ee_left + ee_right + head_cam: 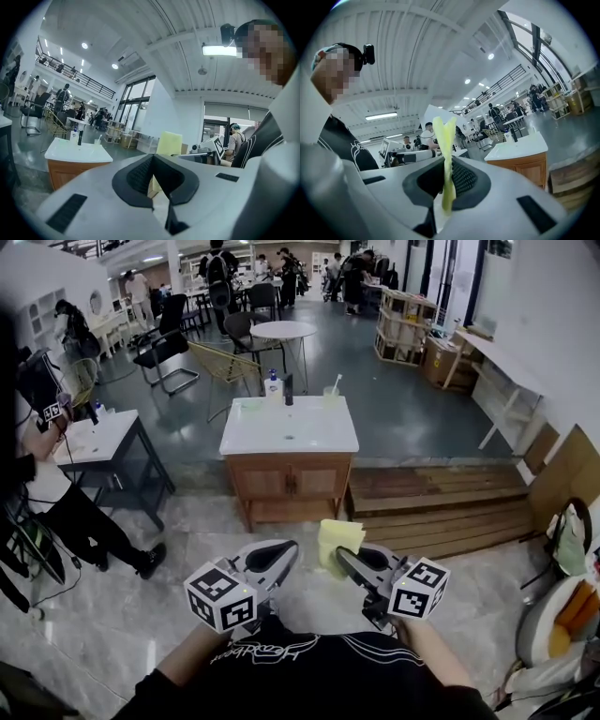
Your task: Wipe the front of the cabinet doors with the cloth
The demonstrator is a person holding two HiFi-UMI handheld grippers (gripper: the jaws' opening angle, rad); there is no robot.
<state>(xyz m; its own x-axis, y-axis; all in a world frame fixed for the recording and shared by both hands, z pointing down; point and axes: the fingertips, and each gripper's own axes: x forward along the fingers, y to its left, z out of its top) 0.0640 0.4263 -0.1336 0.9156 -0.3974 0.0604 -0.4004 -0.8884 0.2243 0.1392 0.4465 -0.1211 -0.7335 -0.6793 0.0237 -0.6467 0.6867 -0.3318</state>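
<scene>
A wooden vanity cabinet (289, 482) with two front doors and a white sink top stands ahead of me on the marble floor; it also shows in the left gripper view (70, 169) and the right gripper view (524, 165). My right gripper (343, 557) is shut on a yellow cloth (338, 542), which sticks up between its jaws (445, 159). The left gripper (281, 555) is held beside it, jaws closed together with nothing in them (151, 183). Both are well short of the cabinet. The cloth (168, 143) also shows past the left gripper.
On the sink top stand a soap bottle (273, 385), a black faucet (289, 390) and a cup (331, 395). A wooden platform (441, 507) lies right of the cabinet, a black-legged table (98, 437) to the left. A person (42, 493) stands at far left.
</scene>
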